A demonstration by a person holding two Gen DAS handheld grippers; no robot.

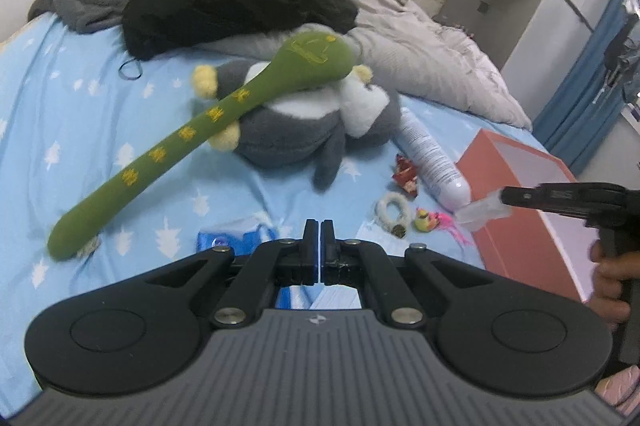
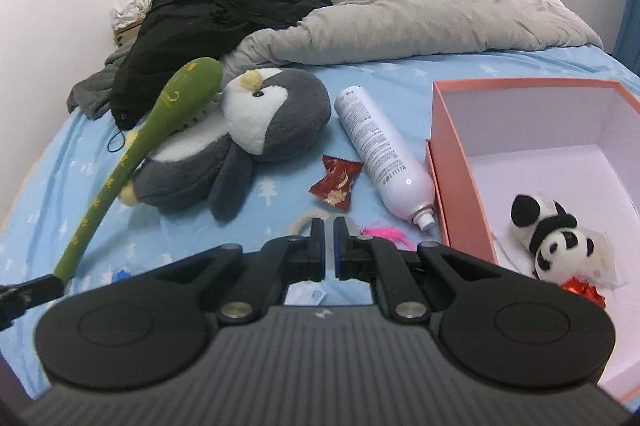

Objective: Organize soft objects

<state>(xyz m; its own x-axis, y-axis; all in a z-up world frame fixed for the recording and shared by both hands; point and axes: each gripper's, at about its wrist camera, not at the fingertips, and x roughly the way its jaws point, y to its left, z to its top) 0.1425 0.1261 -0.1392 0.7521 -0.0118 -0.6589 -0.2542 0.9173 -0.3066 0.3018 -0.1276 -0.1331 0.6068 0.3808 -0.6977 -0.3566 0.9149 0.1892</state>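
The left gripper [image 1: 321, 226] is pinched fully together with nothing between its fingers. The right gripper [image 1: 502, 197] is nearly closed, nipping a scrap of clear plastic [image 1: 484, 212] above the rim of the pink box [image 1: 520, 238]. A panda plush [image 2: 556, 234] lies inside the box. The penguin plush [image 2: 248, 130] and long green plush [image 1: 180, 138] lie left of the box, the green one leaning across the penguin.

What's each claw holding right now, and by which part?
Right claw pinches a clear plastic scrap by one end; left claw is shut, empty.
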